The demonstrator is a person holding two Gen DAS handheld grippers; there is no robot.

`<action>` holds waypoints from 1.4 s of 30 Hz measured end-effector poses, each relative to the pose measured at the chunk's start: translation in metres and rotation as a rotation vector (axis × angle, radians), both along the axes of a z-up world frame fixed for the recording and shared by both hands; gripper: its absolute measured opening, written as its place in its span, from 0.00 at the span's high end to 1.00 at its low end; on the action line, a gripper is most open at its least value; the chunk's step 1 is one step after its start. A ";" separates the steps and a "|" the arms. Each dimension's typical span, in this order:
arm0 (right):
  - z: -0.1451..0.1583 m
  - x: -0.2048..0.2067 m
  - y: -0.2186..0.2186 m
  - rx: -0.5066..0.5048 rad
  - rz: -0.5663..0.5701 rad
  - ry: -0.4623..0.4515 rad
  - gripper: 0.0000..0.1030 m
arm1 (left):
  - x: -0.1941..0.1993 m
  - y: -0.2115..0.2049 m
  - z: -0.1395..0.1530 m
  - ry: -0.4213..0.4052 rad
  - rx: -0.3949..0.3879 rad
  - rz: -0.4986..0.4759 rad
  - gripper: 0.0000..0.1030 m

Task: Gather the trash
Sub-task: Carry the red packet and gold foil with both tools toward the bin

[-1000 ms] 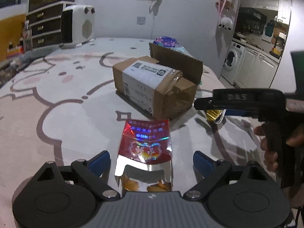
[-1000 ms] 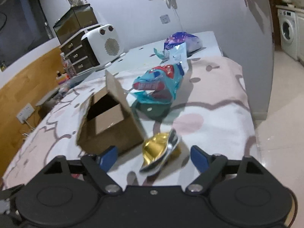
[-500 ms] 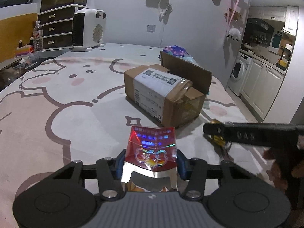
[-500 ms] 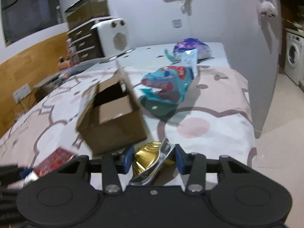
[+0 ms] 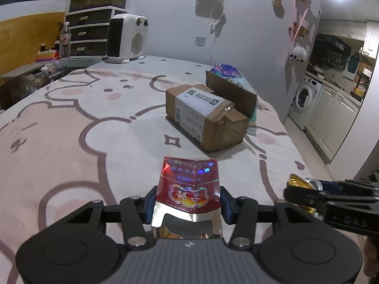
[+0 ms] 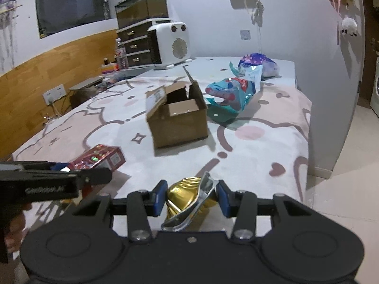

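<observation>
While clamped between tool (image 5: 187, 207) pads, red packet (image 5: 189, 184).

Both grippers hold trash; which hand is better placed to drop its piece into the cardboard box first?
Right, probably. The right gripper, shut on the gold wrapper, faces the cardboard box's open top. The left gripper, holding the red packet, faces its taped side.

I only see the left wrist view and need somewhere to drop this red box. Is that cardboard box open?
Observer: Yes. From the right wrist view, the cardboard box is open at the top with its flaps raised.
Operator: Is any trash hidden beyond it?
Observer: A crumpled teal snack bag lies just beyond it on the cloth.
Operator: And the other gripper's catch?
Observer: The right gripper has both fingers pressed against a gold foil wrapper.
</observation>
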State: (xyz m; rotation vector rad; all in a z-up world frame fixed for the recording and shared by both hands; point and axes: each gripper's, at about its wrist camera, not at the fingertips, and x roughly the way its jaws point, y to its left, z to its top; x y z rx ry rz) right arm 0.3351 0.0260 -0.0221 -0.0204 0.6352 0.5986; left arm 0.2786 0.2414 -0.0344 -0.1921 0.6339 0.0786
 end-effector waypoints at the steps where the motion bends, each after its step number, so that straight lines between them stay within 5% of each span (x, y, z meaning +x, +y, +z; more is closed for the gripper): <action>1: 0.002 -0.005 -0.004 0.003 0.004 -0.004 0.55 | -0.004 -0.002 0.000 0.001 0.001 0.005 0.50; 23: 0.010 -0.087 -0.125 0.061 -0.088 -0.056 0.55 | -0.071 -0.118 0.019 -0.059 0.020 -0.083 0.50; 42: -0.044 -0.109 -0.279 0.053 -0.283 -0.001 0.55 | -0.051 -0.296 -0.034 0.030 0.011 -0.307 0.50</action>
